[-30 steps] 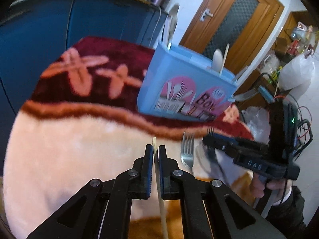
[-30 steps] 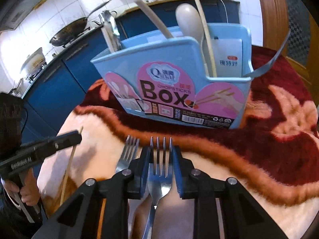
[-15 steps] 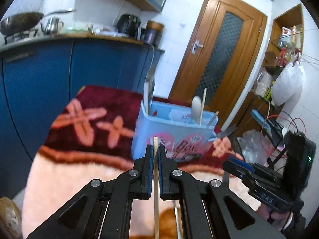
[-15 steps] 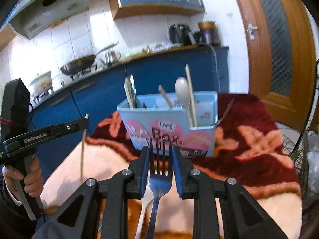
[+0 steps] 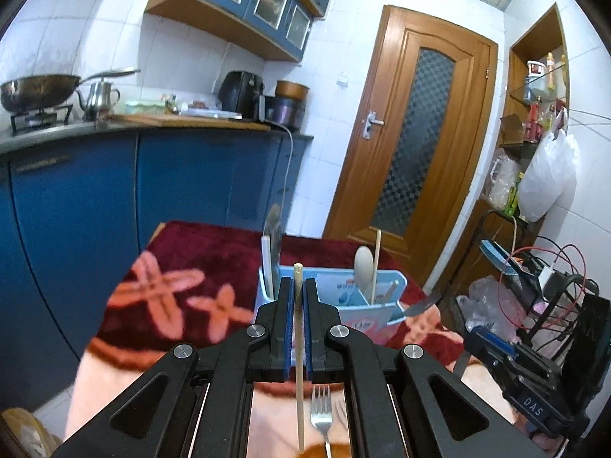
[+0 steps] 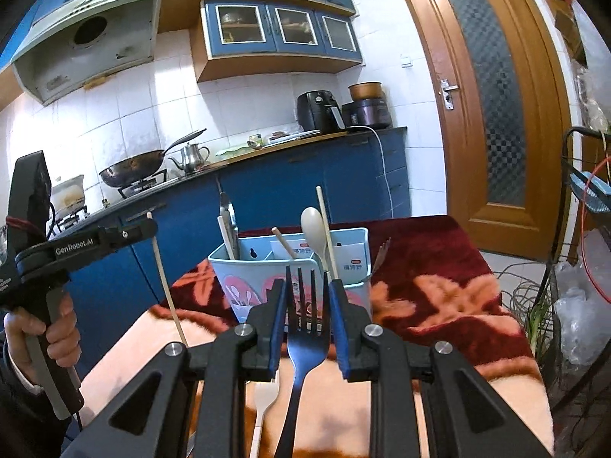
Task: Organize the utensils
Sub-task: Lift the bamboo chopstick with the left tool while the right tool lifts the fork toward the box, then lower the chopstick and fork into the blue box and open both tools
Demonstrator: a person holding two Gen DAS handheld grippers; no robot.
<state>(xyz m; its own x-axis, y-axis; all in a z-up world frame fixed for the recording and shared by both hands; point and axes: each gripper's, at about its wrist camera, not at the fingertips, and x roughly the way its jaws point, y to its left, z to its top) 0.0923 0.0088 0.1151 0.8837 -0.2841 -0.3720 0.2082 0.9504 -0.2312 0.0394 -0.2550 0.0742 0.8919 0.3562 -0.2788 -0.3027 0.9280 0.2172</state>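
Two tools hang above the blanket-covered tabletop (image 6: pixel 439 305). The left tool (image 5: pixel 299 294) pinches a wooden chopstick (image 5: pixel 299 362); the right tool (image 6: pixel 305 297) grips a fork (image 6: pixel 305 328), both short of the blue utensil box (image 6: pixel 244 267).

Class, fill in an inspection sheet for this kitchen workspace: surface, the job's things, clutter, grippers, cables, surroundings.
Surface: table under a plush red and cream blanket.
Job's things: blue utensil box holding a spoon and sticks; spare fork and pale utensil lying on the blanket.
Clutter: nothing seen on the table.
Grippers: left hand-held gripper shut on a chopstick; right hand-held gripper shut on a dark fork.
Cables: red wires by a rack; white cord down the cabinet.
Surroundings: blue cabinets, wok, wooden door.
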